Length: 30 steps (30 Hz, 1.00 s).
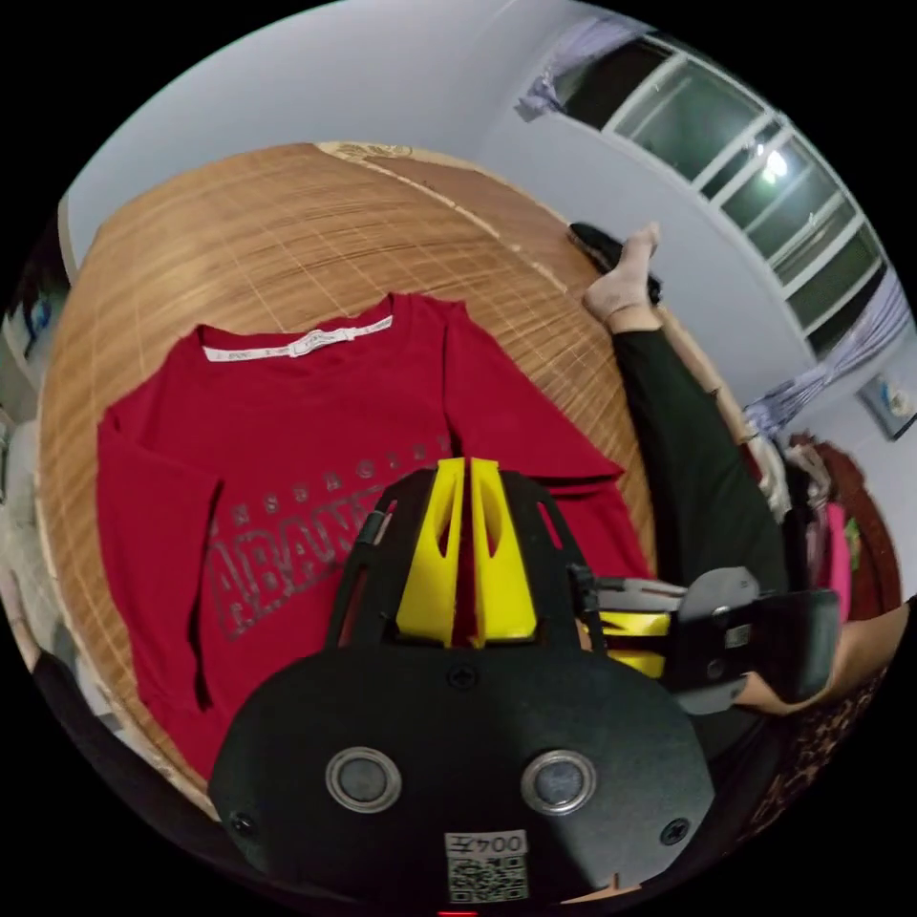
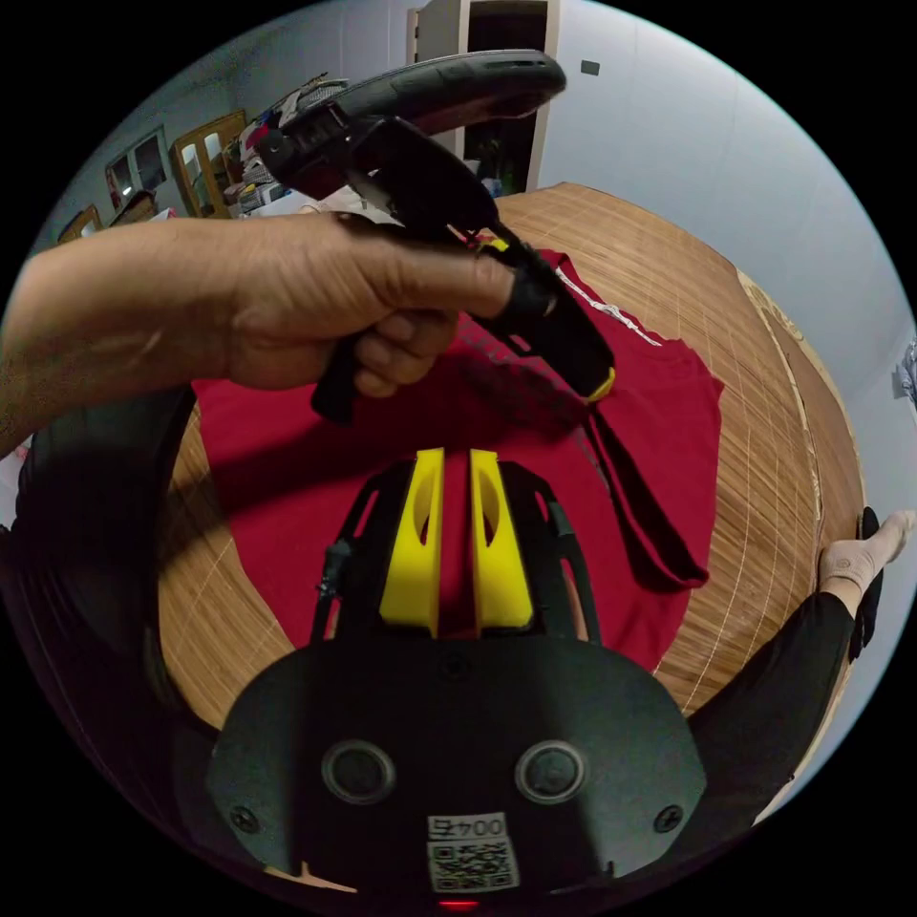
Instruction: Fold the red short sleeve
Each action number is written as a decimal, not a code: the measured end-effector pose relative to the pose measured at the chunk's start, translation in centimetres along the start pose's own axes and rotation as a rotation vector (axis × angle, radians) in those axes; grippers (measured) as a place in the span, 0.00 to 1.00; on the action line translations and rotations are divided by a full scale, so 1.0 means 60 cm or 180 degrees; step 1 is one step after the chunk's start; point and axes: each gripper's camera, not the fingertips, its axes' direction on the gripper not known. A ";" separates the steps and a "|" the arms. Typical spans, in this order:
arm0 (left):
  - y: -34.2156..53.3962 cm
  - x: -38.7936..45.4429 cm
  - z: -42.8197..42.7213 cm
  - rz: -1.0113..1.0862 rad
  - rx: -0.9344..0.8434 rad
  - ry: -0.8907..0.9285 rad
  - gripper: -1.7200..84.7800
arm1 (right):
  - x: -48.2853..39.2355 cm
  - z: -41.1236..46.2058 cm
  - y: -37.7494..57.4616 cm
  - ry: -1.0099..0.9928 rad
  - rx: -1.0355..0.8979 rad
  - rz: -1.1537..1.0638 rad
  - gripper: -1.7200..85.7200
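Both pairs of tongs hang just above the cloth with their yellow jaws drawn nearly together on nothing, the left tongs (image 1: 468,468) over the printed chest and the right tongs (image 2: 457,458) over the lower half. The red short sleeve (image 1: 315,458) lies flat, front up, on a woven bamboo mat (image 1: 287,239), collar away from the person. Beyond it, a dark-trousered leg (image 1: 688,458) stretches along the mat toward a window (image 1: 764,191).
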 end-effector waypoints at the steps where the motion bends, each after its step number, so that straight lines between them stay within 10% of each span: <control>1: -0.007 0.000 0.009 0.0023 -0.0053 0.0042 0.04 | 0.002 0.001 0.001 -0.0002 -0.0001 -0.0005 0.08; 11: -0.076 0.055 -0.011 0.0283 0.0386 -0.0259 0.07 | 0.057 -0.037 0.024 -0.0317 0.0145 0.0193 0.07; 18: -0.128 0.099 0.071 0.0621 0.0026 -0.0388 0.11 | 0.230 -0.107 0.123 -0.0259 0.0783 0.1880 0.07; 24: -0.142 0.099 0.085 0.0670 0.0231 -0.0358 0.12 | 0.255 -0.035 0.103 0.0314 -0.0257 0.1989 0.09; 30: -0.167 0.096 0.091 0.0671 0.0243 -0.0285 0.13 | 0.291 -0.066 0.128 0.0139 0.0154 0.2201 0.10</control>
